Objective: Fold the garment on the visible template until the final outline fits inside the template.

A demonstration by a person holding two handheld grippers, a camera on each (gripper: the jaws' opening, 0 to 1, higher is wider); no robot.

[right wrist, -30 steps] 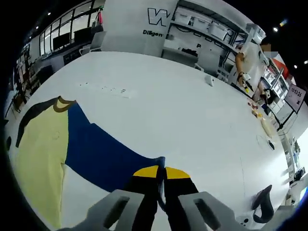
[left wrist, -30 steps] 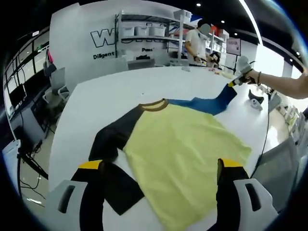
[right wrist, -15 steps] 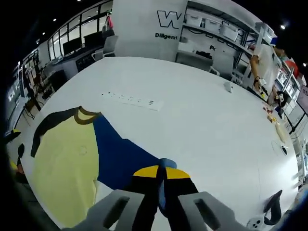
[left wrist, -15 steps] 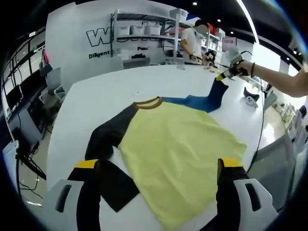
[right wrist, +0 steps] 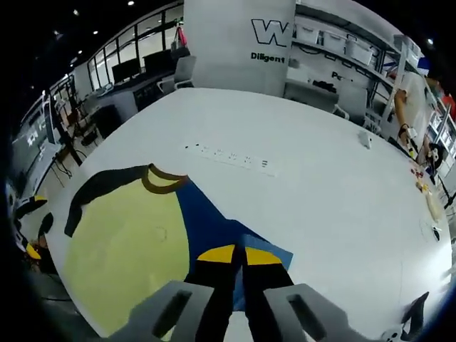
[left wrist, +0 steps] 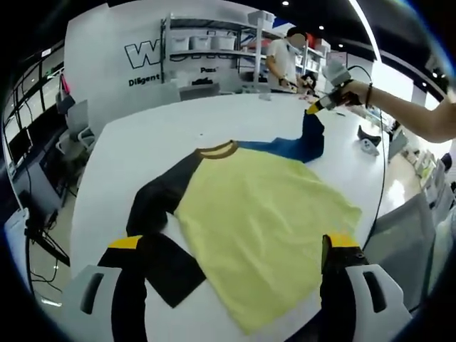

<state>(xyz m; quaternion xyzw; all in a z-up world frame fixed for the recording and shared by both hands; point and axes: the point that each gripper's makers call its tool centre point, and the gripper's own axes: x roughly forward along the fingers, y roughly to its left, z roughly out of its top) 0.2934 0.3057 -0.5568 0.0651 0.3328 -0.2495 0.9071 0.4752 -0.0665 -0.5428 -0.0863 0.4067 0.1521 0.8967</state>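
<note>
So the shirt [left wrist: 263, 214] is spread flat on the white table [left wrist: 142, 149], yellow body up, black sleeve [left wrist: 160, 206] on the near left. The right gripper [right wrist: 239, 258] has its jaws pinched tight on the blue sleeve [right wrist: 214, 228], lifting the cuff. The left gripper [left wrist: 235, 246] hangs wide open over the near hem, holding nothing.

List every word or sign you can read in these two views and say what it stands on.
"W": big letter on the white wall; the rest of the word is hidden behind the shelves.
"Diligent": small print on the same wall below the big letter; what follows is cut off.
"P...": small print behind the shelves, too blurred to read.
The shirt bears no readable text.
</note>
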